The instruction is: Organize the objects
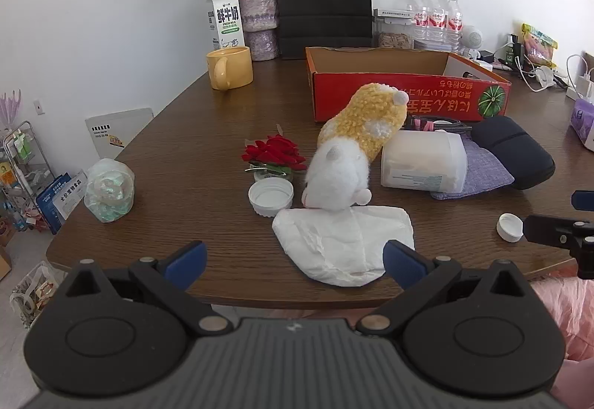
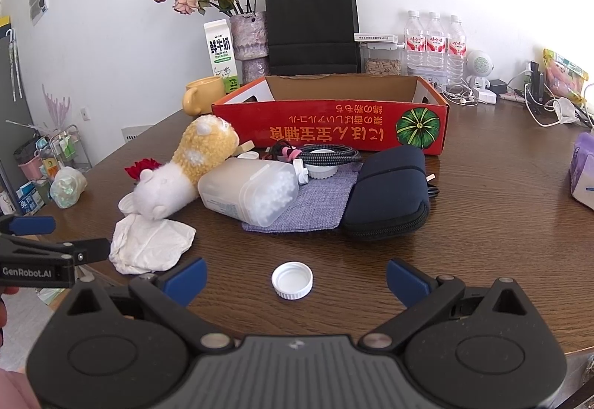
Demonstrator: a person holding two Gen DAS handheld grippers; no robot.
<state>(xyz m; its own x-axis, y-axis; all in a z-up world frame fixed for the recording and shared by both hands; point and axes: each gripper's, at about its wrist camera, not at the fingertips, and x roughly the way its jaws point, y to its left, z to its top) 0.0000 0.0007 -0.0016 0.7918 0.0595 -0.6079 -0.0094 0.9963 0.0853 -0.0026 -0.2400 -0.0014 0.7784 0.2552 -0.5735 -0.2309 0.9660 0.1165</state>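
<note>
Your right claw (image 2: pixel 295 279) stands with its blue pads wide apart and empty, a small white cap (image 2: pixel 291 280) lying open side up on the surface (image 2: pixel 482 223) between them. Your left claw (image 1: pixel 295 258), likewise apart and empty, hovers over the near edge of a crumpled white tissue (image 1: pixel 343 245). The likely step is to take the cap: come down level, straddle its rim evenly, then close gently so it doesn't skid. The red box (image 2: pixel 330 125) waits farther back, open and seemingly empty, behind the plush toy (image 2: pixel 185 171), the clear container (image 2: pixel 248 190) and the dark pouch (image 2: pixel 389 193). The left claw's body reads "GenRobot.AI"; the milk carton (image 2: pixel 221 54) reads "FRESH MILK".
</note>
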